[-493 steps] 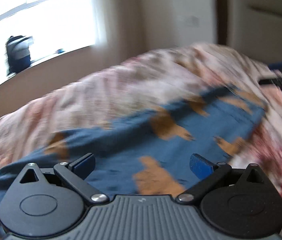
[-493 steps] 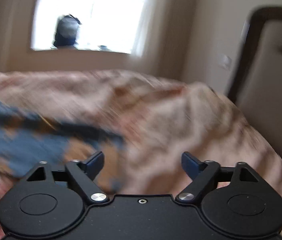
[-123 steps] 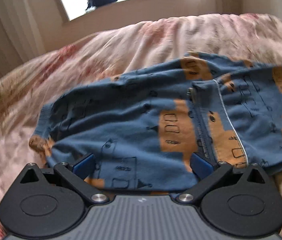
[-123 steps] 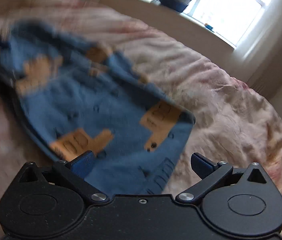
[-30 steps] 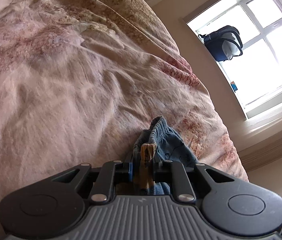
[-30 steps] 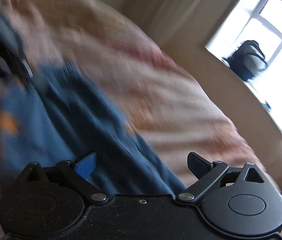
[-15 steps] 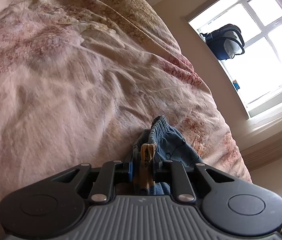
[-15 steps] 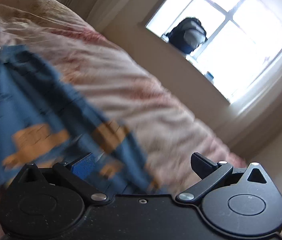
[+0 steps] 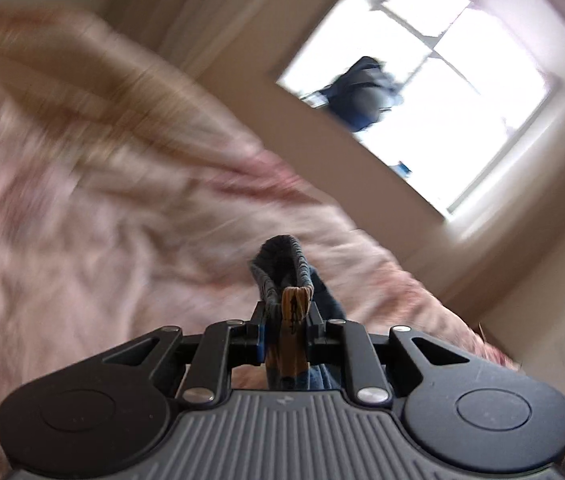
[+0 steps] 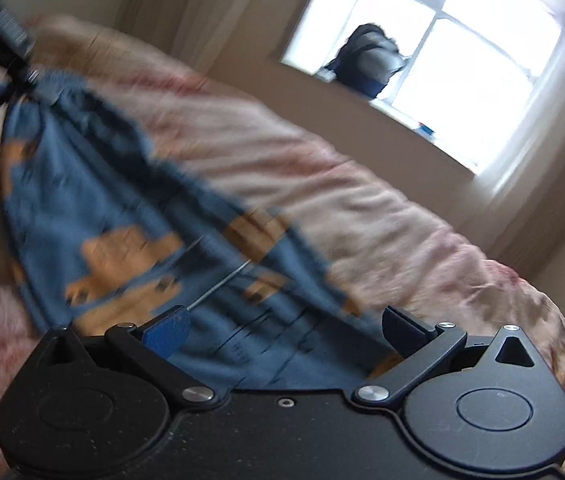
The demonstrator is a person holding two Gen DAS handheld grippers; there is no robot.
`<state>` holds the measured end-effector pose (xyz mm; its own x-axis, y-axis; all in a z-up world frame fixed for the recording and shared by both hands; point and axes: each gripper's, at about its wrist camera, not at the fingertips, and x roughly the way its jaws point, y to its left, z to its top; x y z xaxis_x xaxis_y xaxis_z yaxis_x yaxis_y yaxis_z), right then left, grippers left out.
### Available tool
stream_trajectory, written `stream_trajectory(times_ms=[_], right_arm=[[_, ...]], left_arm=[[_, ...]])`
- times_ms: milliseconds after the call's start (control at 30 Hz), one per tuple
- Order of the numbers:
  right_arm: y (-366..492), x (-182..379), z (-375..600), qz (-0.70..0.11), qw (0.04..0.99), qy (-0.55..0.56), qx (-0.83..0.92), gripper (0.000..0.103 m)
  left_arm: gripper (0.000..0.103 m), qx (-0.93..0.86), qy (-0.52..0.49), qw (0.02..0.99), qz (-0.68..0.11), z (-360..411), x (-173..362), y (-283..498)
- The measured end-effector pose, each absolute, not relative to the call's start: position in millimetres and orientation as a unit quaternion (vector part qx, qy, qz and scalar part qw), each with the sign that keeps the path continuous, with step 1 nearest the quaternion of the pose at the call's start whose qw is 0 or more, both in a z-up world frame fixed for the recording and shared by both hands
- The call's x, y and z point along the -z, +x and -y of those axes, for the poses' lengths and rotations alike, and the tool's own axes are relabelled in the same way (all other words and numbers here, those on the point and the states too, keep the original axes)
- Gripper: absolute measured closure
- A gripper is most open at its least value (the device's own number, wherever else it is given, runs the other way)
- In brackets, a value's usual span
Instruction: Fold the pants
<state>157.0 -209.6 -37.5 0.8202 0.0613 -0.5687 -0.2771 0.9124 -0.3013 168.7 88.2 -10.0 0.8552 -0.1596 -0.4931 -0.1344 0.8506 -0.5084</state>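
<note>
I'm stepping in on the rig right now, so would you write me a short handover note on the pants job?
Left gripper: shut on a bunched edge of the pants, at the gathered waistband.
Right gripper: open, jaws wide, holding nothing; it hovers just over the pants' near end.
Pants: blue with orange prints, strung from the left gripper's pinch across the floral bedspread toward the right gripper, still loose and rumpled.
Done: one end picked up.
Left: probably grip the free end with the right gripper, bring the ends together, lay flat. Both views are blurred, so the fold count is unclear.
</note>
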Motion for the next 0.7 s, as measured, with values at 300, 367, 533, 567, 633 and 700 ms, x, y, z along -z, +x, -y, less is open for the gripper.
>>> stream_trajectory(times_ms=[300, 367, 533, 567, 633, 700], right_arm=[[159.8, -9.0, 321.7, -0.266, 0.962, 0.010, -0.054, 0.001], [157.7, -14.7, 350.6, -0.260, 0.964, 0.050, -0.038, 0.001], [148.6, -13.0, 405.7, -0.251, 0.958, 0.136, -0.004, 0.001], [147.8, -10.3, 412.4, -0.255, 0.956, 0.144, -0.001, 0.001], [148.7, -3.9, 419.5, -0.266, 0.954, 0.136, -0.004, 0.001], [152.3, 4.5, 425.0, -0.284, 0.950, 0.127, -0.009, 0.001]], left_arm=[[0.084, 0.120, 0.001, 0.971, -0.208, 67.5, -46.4, 131.1], [0.083, 0.155, 0.045, 0.964, -0.213, 107.4, -44.7, 125.6], [0.083, 0.228, 0.158, 0.934, -0.225, 198.3, -17.8, 108.4], [0.083, 0.240, 0.177, 0.927, -0.230, 215.7, -8.2, 105.6], [0.082, 0.251, 0.206, 0.913, -0.246, 241.0, 13.6, 104.4], [0.076, 0.252, 0.239, 0.900, -0.264, 262.0, 40.6, 105.3]])
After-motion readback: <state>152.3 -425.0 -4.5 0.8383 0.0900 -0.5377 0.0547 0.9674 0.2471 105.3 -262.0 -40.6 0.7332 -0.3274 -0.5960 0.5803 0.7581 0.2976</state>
